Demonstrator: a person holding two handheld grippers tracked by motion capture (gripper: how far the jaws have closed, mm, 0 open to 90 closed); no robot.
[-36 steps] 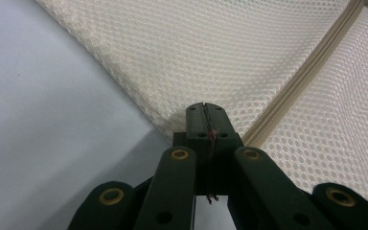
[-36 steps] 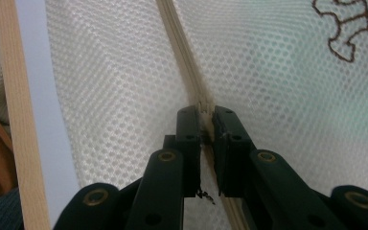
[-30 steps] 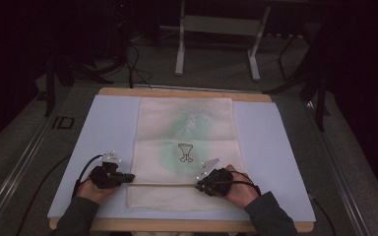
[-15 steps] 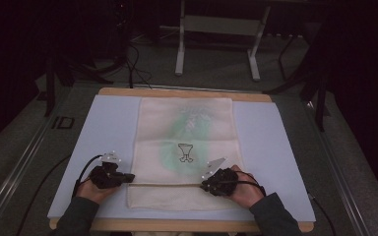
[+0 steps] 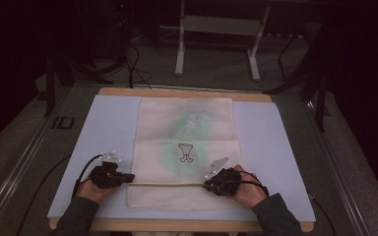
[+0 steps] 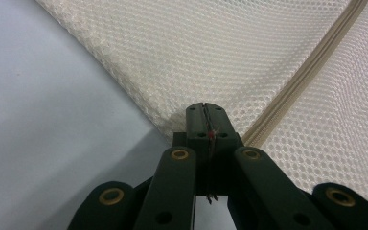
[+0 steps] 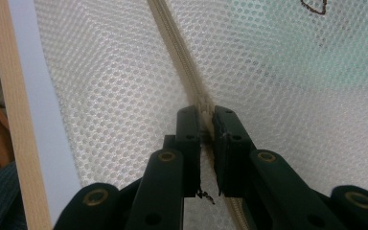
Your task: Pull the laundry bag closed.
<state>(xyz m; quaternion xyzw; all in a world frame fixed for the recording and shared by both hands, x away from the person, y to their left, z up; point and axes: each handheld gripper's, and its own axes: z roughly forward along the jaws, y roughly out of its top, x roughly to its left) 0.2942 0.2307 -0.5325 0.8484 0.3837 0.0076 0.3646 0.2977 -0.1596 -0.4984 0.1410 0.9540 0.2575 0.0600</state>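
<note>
A cream mesh bag (image 5: 187, 128) lies flat on the pale blue mat (image 5: 103, 132); something green with a small dark print (image 5: 185, 152) shows through it. A beige zipper (image 5: 167, 185) runs across the bag's near end. My left gripper (image 5: 128, 178) sits at the bag's left edge, at the zipper's end. In the left gripper view it (image 6: 204, 108) is shut on the mesh (image 6: 211, 48) beside the zipper (image 6: 306, 76). My right gripper (image 5: 207, 185) is farther right on the zipper line. Its jaws (image 7: 206, 112) pinch the zipper (image 7: 172, 38), which runs straight ahead of them.
The mat rests on a wooden board (image 5: 177, 93) whose near edge (image 7: 5, 72) lies just behind my right gripper. Metal table legs (image 5: 179, 44) and cables (image 5: 133, 64) stand on the dark floor beyond the board. Bare mat lies to both sides of the bag.
My right gripper has crept slightly to the right along the zipper line. The left gripper and the bag have stayed put.
</note>
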